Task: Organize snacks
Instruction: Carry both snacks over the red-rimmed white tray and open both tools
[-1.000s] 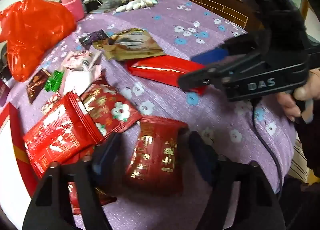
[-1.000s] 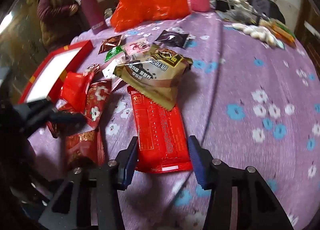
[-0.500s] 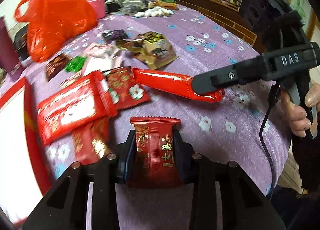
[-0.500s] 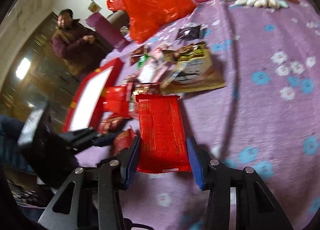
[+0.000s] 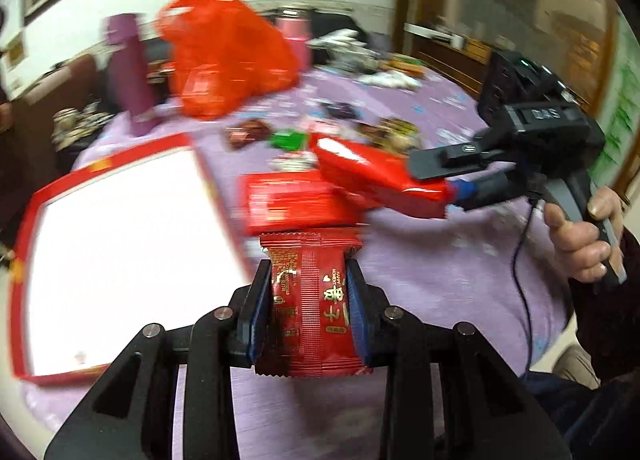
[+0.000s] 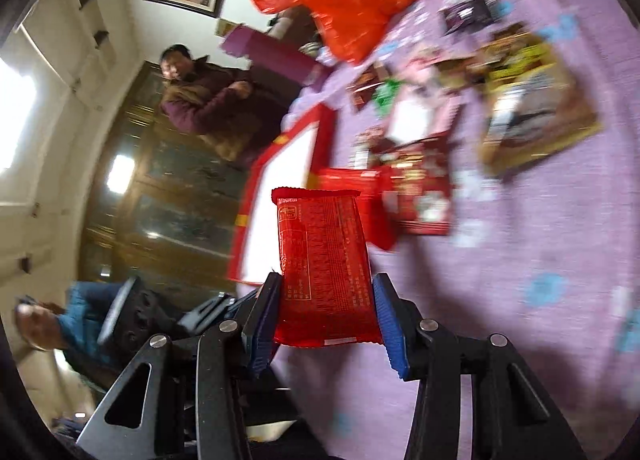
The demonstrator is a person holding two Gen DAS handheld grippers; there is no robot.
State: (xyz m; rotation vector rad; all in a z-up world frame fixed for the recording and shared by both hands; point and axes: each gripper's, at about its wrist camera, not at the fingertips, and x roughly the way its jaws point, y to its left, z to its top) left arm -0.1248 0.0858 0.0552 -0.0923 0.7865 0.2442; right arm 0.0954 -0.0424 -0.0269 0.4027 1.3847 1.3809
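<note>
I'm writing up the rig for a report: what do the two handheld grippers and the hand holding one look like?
Both are black plastic: the left gripper and right gripper have triangular cut-out linkages, silver pivot bolts and ribbed blue pads. The right one carries white "DAS" lettering, a green light and a thin dark cable. The bare hand emerges from a dark sleeve.

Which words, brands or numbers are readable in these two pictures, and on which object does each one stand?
"DAS": on the black body of the right gripper, seen from the left wrist view.
"HAPPY MOMENT": small white print on the small red snack packet held in the left gripper.
Gold Chinese characters on that packet: visible, not surely readable.
Print on the long red snack pack: too small.
Other wrappers on the purple tablecloth: blurred.
</note>
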